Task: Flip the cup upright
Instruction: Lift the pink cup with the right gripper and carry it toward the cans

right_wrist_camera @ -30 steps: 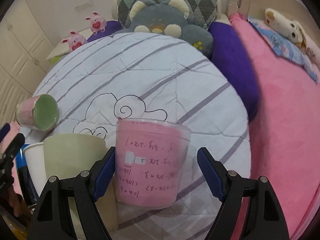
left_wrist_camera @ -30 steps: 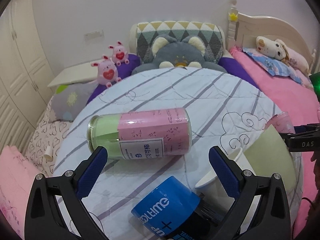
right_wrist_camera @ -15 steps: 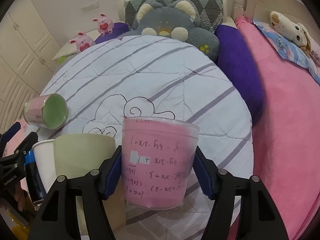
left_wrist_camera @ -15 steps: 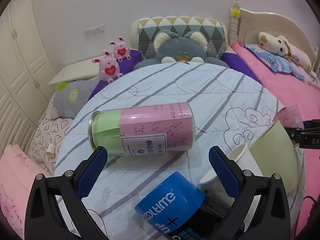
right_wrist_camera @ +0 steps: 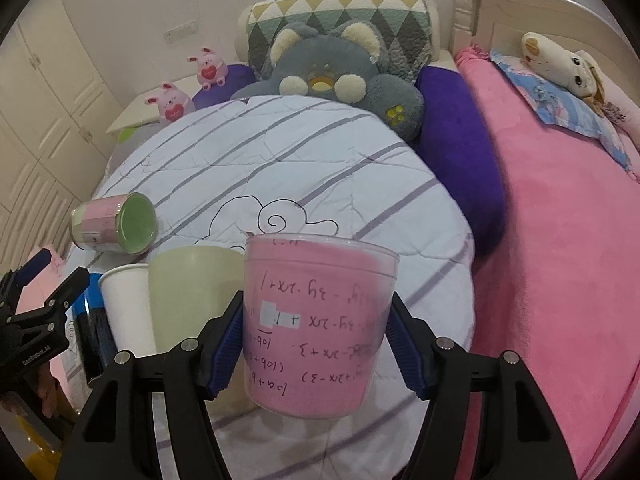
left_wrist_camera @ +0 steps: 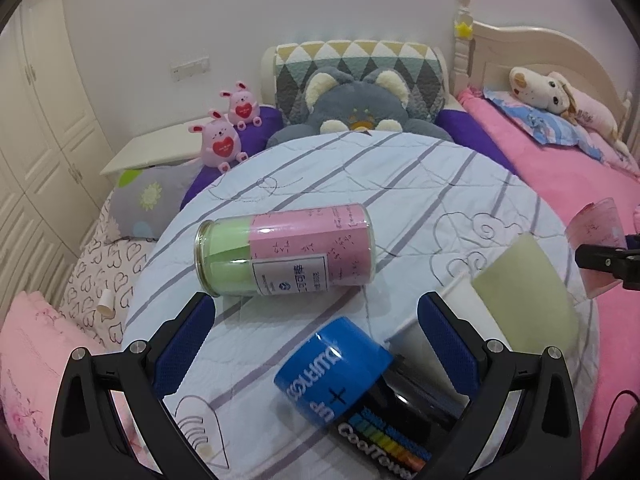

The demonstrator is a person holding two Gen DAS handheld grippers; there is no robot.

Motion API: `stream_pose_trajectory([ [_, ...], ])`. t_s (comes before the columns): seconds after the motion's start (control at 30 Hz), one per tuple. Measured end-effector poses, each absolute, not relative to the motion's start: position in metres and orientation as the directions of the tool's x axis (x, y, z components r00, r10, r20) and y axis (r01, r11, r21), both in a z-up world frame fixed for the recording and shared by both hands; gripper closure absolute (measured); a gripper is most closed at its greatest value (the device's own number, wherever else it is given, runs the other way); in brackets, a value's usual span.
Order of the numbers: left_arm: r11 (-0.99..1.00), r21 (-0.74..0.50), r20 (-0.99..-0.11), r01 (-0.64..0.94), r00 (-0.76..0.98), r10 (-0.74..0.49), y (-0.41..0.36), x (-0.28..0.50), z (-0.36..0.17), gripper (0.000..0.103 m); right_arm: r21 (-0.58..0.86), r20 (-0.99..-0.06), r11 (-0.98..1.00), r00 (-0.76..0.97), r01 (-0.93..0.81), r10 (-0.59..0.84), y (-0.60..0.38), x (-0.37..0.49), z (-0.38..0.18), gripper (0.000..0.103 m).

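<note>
A clear plastic cup lined with pink paper (right_wrist_camera: 316,328) stands upside down on the striped round table, its writing inverted. My right gripper (right_wrist_camera: 316,340) is shut on its sides, blue pads (right_wrist_camera: 228,348) pressed against it. The cup also shows at the right edge of the left wrist view (left_wrist_camera: 598,236). My left gripper (left_wrist_camera: 316,332) is open and empty, held above the table's near side. A glass jar lined with pink and green paper (left_wrist_camera: 284,250) lies on its side just beyond it, also seen in the right wrist view (right_wrist_camera: 114,224).
A pale green cup (right_wrist_camera: 192,300) and a white paper cup (right_wrist_camera: 126,308) stand left of the pink cup. A blue and black canister (left_wrist_camera: 344,376) lies under my left gripper. Plush toys (left_wrist_camera: 356,108), pillows and a pink bed (right_wrist_camera: 560,240) surround the table (right_wrist_camera: 280,160).
My right gripper has closed from open onto the pink cup. My left gripper has drawn back and up a little; the jar has not moved.
</note>
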State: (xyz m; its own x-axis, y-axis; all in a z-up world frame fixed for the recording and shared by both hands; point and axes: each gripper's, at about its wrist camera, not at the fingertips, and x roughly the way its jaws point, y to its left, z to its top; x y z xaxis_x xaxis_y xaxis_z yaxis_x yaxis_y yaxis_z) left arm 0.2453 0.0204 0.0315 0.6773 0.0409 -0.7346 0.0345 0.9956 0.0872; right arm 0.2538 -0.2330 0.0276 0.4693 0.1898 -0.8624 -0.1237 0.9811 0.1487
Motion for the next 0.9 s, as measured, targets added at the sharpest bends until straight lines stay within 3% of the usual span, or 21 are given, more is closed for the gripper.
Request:
stream_pose_trajectory([
  [0.53,0.991,0.093,-0.713,0.095,0.701,0.0,0.038,0.165,0.035,0.001,0.122,-0.851,0.972,0.482,-0.203,0.208,-0.184,0.167,0.048,0.036],
  [0.9,0.992,0.094,-0.742,0.084,0.671,0.014,0.079,0.131,0.012,0.001,0.144,-0.888,0.955,0.392,-0.258,0.24,-0.129,0.136,0.011,0.036],
])
